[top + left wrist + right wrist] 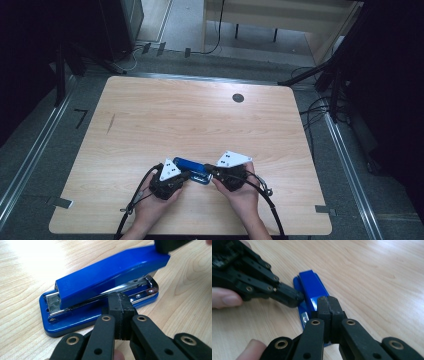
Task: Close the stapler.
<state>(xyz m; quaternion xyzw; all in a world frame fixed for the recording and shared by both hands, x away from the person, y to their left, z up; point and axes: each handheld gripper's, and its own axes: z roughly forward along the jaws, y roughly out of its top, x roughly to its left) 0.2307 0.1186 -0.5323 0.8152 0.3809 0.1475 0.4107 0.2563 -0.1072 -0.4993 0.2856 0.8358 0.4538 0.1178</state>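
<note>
Blue stapler (192,169) flat on bench (200,120). Left gripper (121,305) clenched, tips against stapler's side. Right gripper (329,305) clenched too, tips on its top arm.

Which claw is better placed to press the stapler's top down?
Probably right: the right claw, shut, sits over the stapler top's raised end. The left claw, shut, is at its base.

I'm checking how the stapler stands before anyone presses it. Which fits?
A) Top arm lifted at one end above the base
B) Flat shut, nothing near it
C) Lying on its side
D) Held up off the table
A: in the left gripper view the blue stapler sits on the wooden table with its top arm raised at one end, showing the metal channel beneath.
</note>
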